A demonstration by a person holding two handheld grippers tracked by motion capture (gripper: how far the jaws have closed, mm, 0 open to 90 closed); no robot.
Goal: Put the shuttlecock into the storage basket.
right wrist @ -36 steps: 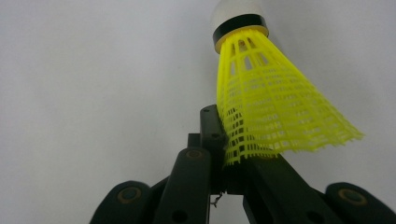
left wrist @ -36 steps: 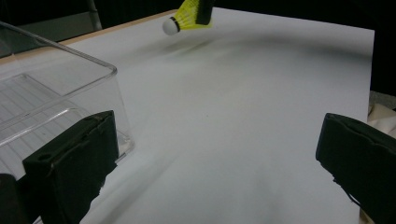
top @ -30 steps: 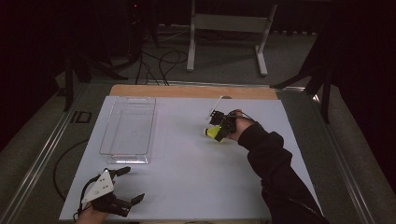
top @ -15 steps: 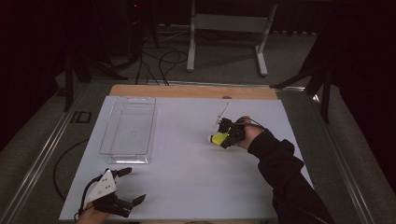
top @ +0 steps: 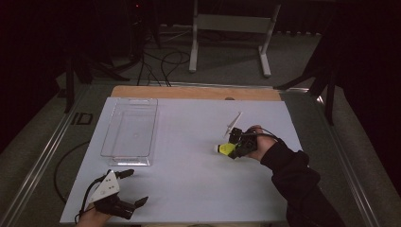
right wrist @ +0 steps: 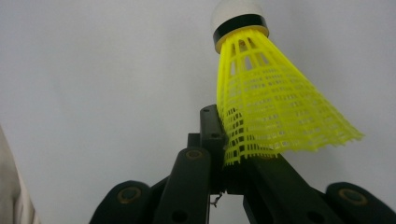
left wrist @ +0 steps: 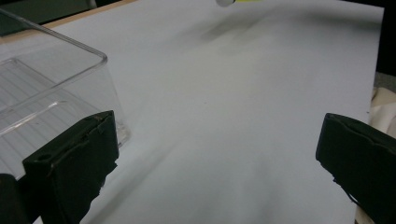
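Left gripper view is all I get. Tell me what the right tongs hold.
Observer: The right tongs are shut on a yellow shuttlecock, pinching its skirt rim.
Operator: Say where its cork points.
Observer: Away from the tongs, toward the tray side in the high view.
Operator: Report what lies near it.
Observer: A thin white stick lies on the sheet just beyond the tongs.

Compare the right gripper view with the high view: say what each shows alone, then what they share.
Right gripper view alone: the yellow mesh of the shuttlecock, its black band and white cork, its skirt edge pinched in the shut right claw.
High view alone: the clear tray, the open left claw, a thin white stick.
Shared: shuttlecock, right claw, white table sheet.
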